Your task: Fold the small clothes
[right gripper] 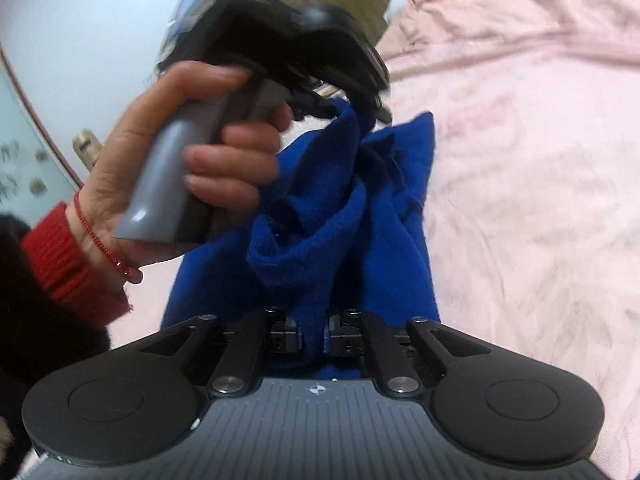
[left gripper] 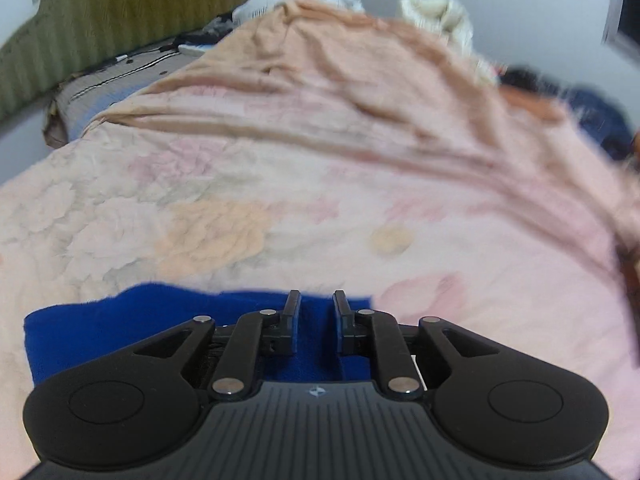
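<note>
Currently both grippers are on 1 blue cloth (right gripper: 320, 220), a small fleecy garment, over my pink floral blanket (right gripper: 540, 180). Right gripper (right gripper: 313, 336): fingers nearly together with a bunch of blue fabric pinched between them, so I read it as clamped on the near edge. Left gripper (left gripper: 316, 312): in its own view the fingers stand a narrow gap apart with blue showing between and beneath them; I cannot tell whether they grip the cloth or just hover over it. In the right view the left gripper's head meets the far raised end of the cloth, and the fabric climbs toward it in a twisted ridge, which suggests a hold there, probably to lift 1 end and bring it over for a fold. Person's left hand (right gripper: 192, 160) wraps the grey handle; red cuff at the wrist. Hard to make out: motion blur smears the left gripper's tips, its body hides the contact point, garment type unclear, lower edge of cloth cut off by my right gripper body
</note>
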Tool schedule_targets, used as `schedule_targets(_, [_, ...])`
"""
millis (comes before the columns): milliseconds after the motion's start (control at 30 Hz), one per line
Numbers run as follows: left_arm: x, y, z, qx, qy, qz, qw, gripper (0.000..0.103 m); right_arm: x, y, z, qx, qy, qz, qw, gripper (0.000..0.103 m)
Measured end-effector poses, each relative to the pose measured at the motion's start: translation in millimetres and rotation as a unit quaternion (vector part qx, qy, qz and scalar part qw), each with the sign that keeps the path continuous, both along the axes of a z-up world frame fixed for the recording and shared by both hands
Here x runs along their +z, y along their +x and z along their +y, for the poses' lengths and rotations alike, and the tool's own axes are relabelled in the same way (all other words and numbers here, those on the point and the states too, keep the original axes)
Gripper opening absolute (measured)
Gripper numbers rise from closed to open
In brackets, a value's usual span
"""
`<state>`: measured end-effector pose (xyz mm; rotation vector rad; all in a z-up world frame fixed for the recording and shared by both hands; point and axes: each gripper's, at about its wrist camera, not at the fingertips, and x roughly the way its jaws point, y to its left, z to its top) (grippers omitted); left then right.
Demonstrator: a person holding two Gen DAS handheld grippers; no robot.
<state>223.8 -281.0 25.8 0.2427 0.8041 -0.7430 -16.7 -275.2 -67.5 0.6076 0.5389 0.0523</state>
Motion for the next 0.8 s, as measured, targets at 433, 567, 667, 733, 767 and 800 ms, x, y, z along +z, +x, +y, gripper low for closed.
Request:
schedule_targets(433, [22.0,-63.0,101.6,0.064,0.081,-0.189,0.9766,0.095,-12.1,-5.9,-40.0,-0.006,0.117,-0.058,0.991,0.054])
schedule_targets(567, [1.8,-87.9,120.8,0.078,0.108,-0.195,0.9716,0.095,-9.9,7.7,-44.3,-0.013,0.123,-0.048,0.991,0.033])
schedule_targets(667, [-5.1,-93.7,133.3,0.090,0.100,-0.160,0.9779,0.095,-6.9,10.7,-41.0,-0.025,0.103,-0.038,0.994,0.011])
schedule_targets(733, [-6.2,-97.5,142.2,0.093,0.088,-0.145,0.9812,0.095,-1.8,3.1,-40.6,-0.039,0.089,-0.046,0.994,0.010])
schedule_targets(767, [-7.5,-98.9,145.3,0.089,0.085,-0.140,0.9826,0.095,1.3,-1.5,-41.8,-0.045,0.087,-0.046,0.994,0.009])
schedule_targets(800, [-9.7,-100.8,147.0,0.081,0.085,-0.135,0.9839,0.095,2.3,-2.4,-43.5,-0.043,0.089,-0.042,0.994,0.009])
